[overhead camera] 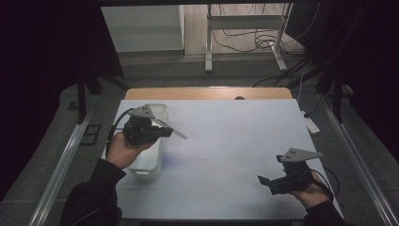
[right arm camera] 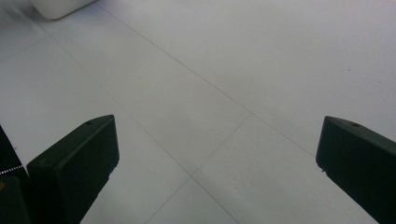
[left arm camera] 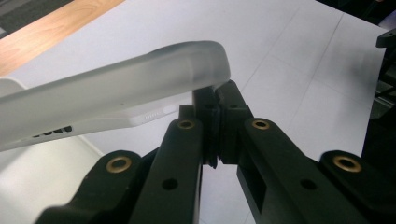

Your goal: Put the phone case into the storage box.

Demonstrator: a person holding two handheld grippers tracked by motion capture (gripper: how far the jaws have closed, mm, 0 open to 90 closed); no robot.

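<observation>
My left gripper (overhead camera: 162, 131) is at the left of the table, above a white bin (overhead camera: 149, 162). It is shut on the edge of a frosted, translucent phone case (overhead camera: 175, 131), which sticks out to the right and tilts downward. In the left gripper view the case (left arm camera: 116, 93) runs across to the left, its end pinched between the black pads of the left gripper (left arm camera: 217, 100). My right gripper (overhead camera: 265, 181) hovers low at the front right, pointing left. Its jaws stand wide apart with nothing between them, over the bare white mat, as the right gripper (right arm camera: 217, 154) shows in its own view.
A white mat (overhead camera: 226, 141) covers the table; a strip of wooden tabletop (overhead camera: 207, 92) shows at the far edge. The bin's corner (right arm camera: 60, 7) lies far off from the right gripper. Metal rails (overhead camera: 61, 165) run along both sides; cables and a stand lie on the floor beyond.
</observation>
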